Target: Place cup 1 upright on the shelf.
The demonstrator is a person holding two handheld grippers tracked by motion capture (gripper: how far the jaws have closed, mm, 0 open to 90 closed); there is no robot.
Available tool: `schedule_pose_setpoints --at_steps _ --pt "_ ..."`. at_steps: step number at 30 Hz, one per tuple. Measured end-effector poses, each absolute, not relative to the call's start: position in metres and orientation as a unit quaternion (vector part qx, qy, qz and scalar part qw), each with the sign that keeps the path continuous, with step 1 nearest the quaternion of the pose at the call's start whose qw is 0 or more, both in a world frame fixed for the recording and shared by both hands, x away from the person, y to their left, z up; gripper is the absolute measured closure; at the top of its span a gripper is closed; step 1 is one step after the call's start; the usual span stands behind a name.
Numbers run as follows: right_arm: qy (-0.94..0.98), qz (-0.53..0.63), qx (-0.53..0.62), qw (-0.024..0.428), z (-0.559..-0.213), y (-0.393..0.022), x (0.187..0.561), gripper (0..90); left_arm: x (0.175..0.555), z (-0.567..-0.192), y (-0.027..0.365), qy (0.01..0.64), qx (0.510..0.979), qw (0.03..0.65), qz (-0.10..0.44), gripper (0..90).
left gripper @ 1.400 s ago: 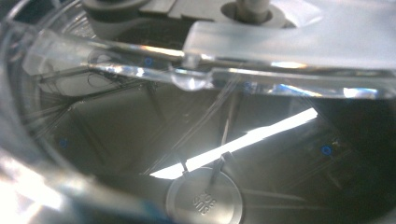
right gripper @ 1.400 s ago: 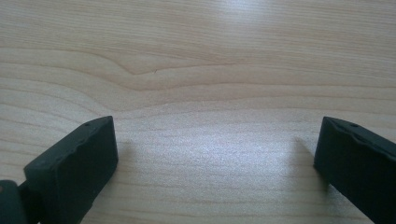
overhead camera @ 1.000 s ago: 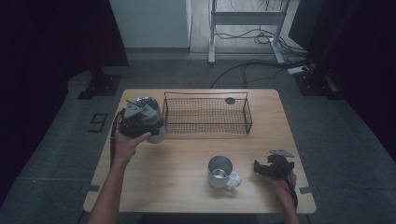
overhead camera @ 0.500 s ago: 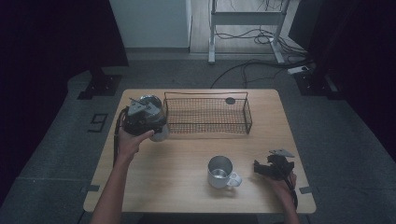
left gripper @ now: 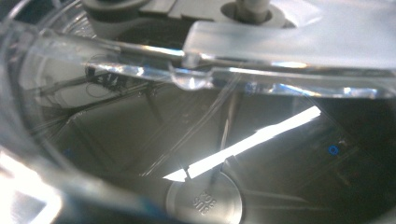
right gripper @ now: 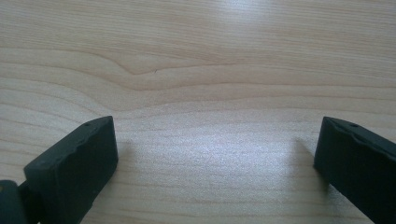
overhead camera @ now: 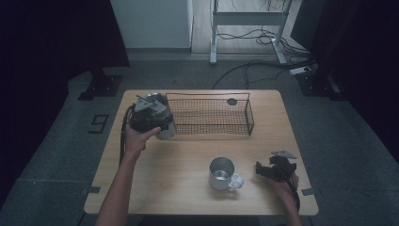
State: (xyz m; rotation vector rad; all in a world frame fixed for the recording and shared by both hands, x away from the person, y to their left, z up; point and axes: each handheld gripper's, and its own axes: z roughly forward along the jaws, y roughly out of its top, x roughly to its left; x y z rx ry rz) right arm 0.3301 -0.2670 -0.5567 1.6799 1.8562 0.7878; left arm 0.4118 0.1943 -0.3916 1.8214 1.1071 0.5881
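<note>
Wooden table (overhead camera: 164, 188), left gripper (overhead camera: 149, 115) on clear glass jar (overhead camera: 167, 129), metal-lidded

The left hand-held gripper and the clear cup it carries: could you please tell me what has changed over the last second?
Almost nothing: the left hand-held gripper shifted very slightly with the clear cup beside the wire basket. The metal mug and right hand-held gripper stayed put.

Over the last second I carried my left gripper (overhead camera: 149, 113) and the clear glass vessel (overhead camera: 165, 129) under it a little farther from me and rightward, until it sat just beside the left end of the wire basket (overhead camera: 210, 117).
</note>
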Motion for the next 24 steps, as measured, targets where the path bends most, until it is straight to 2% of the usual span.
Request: schedule_pose_setpoints --at_steps 24 --pt "0.684 0.291 0.619 0.256 -0.557 -0.267 0.330 0.0 0.426 -0.388 0.187 0.456 0.733 0.448 0.232 4.1"
